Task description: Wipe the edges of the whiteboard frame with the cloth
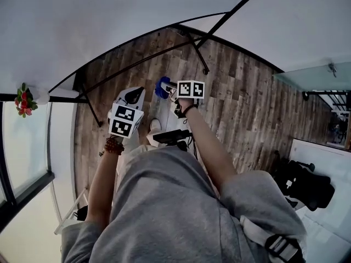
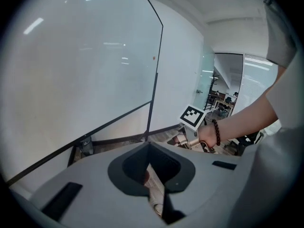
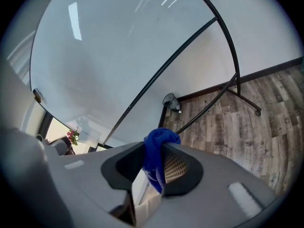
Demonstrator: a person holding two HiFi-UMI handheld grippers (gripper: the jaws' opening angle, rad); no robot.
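Looks like an office to me: big whiteboard (image 3: 109,56) on a black stand (image 3: 236,72), wood-plank floor (image 1: 247,108), glass wall panels (image 2: 205,75), and what might be desks and chairs (image 2: 221,103) in the room behind, though that bit's tiny and blurry.

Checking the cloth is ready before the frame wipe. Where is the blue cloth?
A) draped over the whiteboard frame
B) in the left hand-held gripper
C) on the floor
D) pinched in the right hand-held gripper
D: the right gripper view shows the blue cloth pinched between the jaws of the right hand-held gripper.
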